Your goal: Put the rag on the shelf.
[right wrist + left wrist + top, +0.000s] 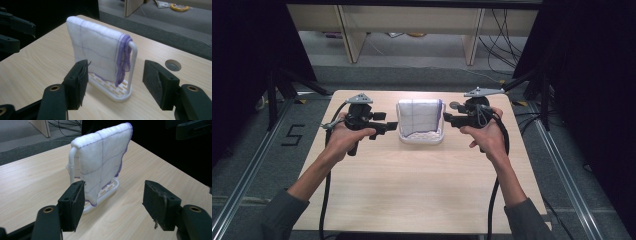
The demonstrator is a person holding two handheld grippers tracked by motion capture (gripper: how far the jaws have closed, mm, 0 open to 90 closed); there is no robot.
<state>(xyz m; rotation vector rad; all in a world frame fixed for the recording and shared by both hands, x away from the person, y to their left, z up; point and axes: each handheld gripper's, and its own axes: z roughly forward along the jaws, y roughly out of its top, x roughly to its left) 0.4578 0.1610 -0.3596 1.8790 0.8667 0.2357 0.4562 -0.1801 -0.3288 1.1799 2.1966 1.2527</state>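
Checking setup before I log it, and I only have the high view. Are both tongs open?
Observer: Yes. The left gripper view shows the left tongs wide open, with nothing between the pads.
Operator: And the right?
Observer: Same. The right tongs are open and aimed at the end of the cloth.
Operator: How is the cloth sitting?
Observer: Folded over the top bar of a white rack, its purple-stitched edges bunched and hanging by one upright.
Operator: What is the rack's base like?
Observer: It is a slotted tray resting flat on the table.
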